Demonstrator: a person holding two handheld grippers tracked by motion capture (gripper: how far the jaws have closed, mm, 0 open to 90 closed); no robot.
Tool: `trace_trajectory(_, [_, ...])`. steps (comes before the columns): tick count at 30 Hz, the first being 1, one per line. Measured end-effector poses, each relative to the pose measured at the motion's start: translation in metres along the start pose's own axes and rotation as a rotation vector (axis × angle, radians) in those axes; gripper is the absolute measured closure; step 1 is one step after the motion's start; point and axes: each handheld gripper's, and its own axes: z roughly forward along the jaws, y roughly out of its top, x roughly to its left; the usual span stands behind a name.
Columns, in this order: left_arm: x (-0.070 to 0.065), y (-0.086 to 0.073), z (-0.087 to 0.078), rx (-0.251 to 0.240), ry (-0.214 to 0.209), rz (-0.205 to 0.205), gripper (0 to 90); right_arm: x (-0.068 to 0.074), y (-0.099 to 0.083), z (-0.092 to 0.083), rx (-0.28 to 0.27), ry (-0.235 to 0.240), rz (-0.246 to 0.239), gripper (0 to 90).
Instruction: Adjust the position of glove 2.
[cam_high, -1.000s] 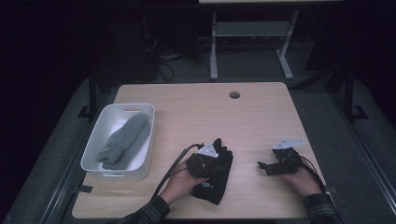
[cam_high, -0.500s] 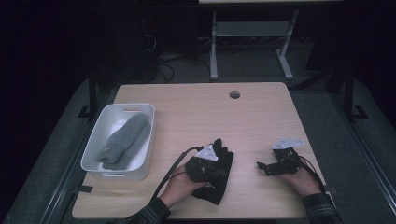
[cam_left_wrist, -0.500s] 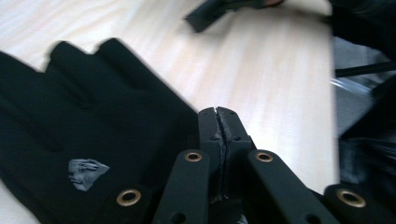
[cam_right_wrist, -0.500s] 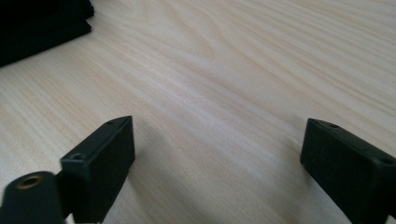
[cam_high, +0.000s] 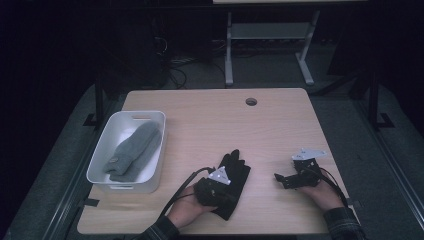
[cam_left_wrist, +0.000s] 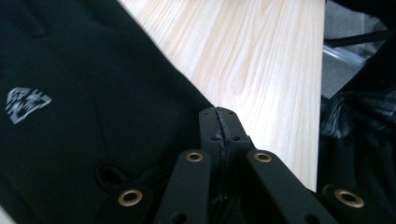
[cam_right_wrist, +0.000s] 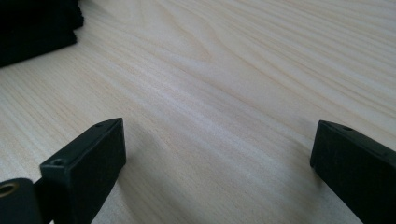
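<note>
A black glove (cam_high: 239, 167) lies flat on the wooden table (cam_high: 210, 125) near its front edge, fingers pointing away. My left gripper (cam_high: 215, 189) rests on the glove's near part. In the left gripper view its jaws (cam_left_wrist: 218, 116) are pressed together at the edge of the glove (cam_left_wrist: 70, 116), with dark fabric in the seam between them. My right gripper (cam_high: 279, 181) lies on the table to the right of the glove, pointing at it. Its jaws have just been opening, and my right gripper (cam_right_wrist: 217, 154) stands wide over bare wood. A corner of the black glove (cam_right_wrist: 32, 28) lies ahead of it.
A white bin (cam_high: 100, 165) stands at the table's left side with a grey glove (cam_high: 135, 150) inside. A round cable hole (cam_high: 251, 101) is near the far edge. A metal stand (cam_high: 265, 50) and cables lie on the dark floor beyond.
My left gripper has slid back toward the person and a little left over the glove, uncovering more of its fingers. The right gripper's jaws have spread a little.
</note>
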Motion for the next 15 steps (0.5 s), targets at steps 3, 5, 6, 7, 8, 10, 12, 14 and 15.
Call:
trace_trajectory(3, [0.004, -0.006, -0.008, 0.012, 0.021, -0.006, 89.4, 0.0, 0.0, 0.0, 0.003, 0.0, 0.005, 3.2])
trace_trajectory(5, [0.006, -0.009, -0.013, 0.017, 0.036, -0.009, 89.4, 0.001, 0.0, 0.0, 0.002, 0.0, 0.007, 3.1])
trace_trajectory(6, [0.008, -0.011, -0.015, 0.018, 0.043, -0.012, 89.4, 0.001, 0.0, 0.0, 0.001, 0.0, 0.008, 3.1])
trace_trajectory(7, [0.01, -0.013, -0.018, 0.021, 0.048, -0.014, 89.4, 0.001, 0.0, 0.0, 0.002, 0.0, 0.008, 3.1])
trace_trajectory(8, [0.011, -0.014, -0.02, 0.024, 0.056, -0.018, 89.4, 0.001, 0.0, 0.0, 0.002, -0.001, 0.009, 3.2])
trace_trajectory(10, [0.015, -0.017, -0.024, 0.029, 0.068, -0.024, 89.4, 0.001, 0.0, 0.0, 0.002, -0.001, 0.008, 3.1])
trace_trajectory(12, [0.018, -0.02, -0.028, 0.031, 0.077, -0.029, 89.4, 0.001, 0.0, 0.0, 0.004, -0.001, 0.008, 3.1])
trace_trajectory(14, [0.02, -0.023, -0.031, 0.032, 0.082, -0.035, 89.4, 0.001, 0.0, 0.0, 0.003, -0.002, 0.008, 3.2])
trace_trajectory(15, [0.021, -0.024, -0.032, 0.031, 0.085, -0.043, 89.4, 0.001, 0.0, 0.0, 0.004, -0.003, 0.008, 3.1])
